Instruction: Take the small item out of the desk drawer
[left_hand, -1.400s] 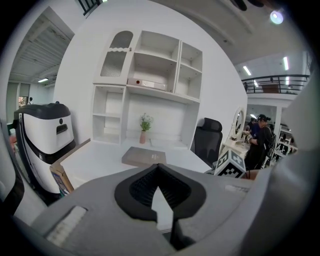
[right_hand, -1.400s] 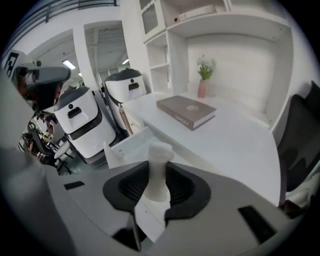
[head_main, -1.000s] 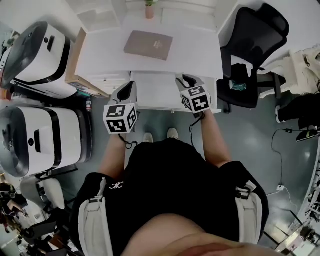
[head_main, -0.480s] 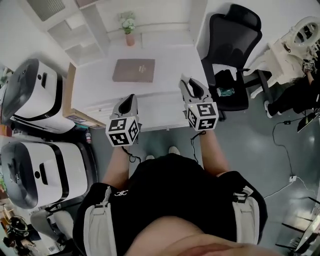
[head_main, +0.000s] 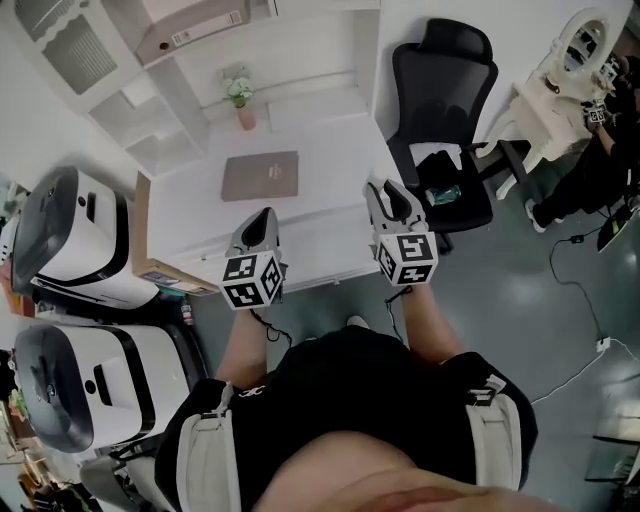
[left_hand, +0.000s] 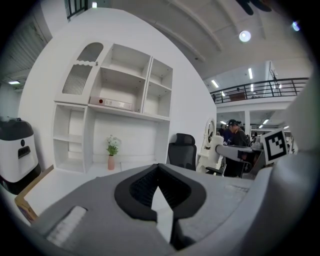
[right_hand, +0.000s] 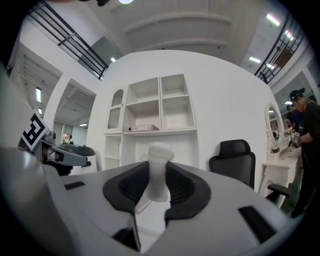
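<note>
A small white spool-shaped item (right_hand: 159, 172) stands upright between the black pads of my right gripper (right_hand: 159, 189), which is shut on it. In the head view the right gripper (head_main: 386, 192) hangs over the right part of the white desk (head_main: 190, 230), close to its front edge. My left gripper (head_main: 264, 218) hovers over the middle of the desk front. Its jaws meet at the tips with nothing between them (left_hand: 158, 170). No open drawer shows along the desk front in the head view.
A brown book (head_main: 261, 176) lies on the desk ahead of the grippers. A small vase with a plant (head_main: 243, 110) stands at the back under white shelves. A black office chair (head_main: 440, 120) stands right of the desk; white machines (head_main: 70, 240) and a cardboard box (head_main: 160, 275) stand left.
Both grippers have lifted from the open drawer at the desk front to above the desk top. The open drawer no longer shows. The view has tilted up toward the shelves.
</note>
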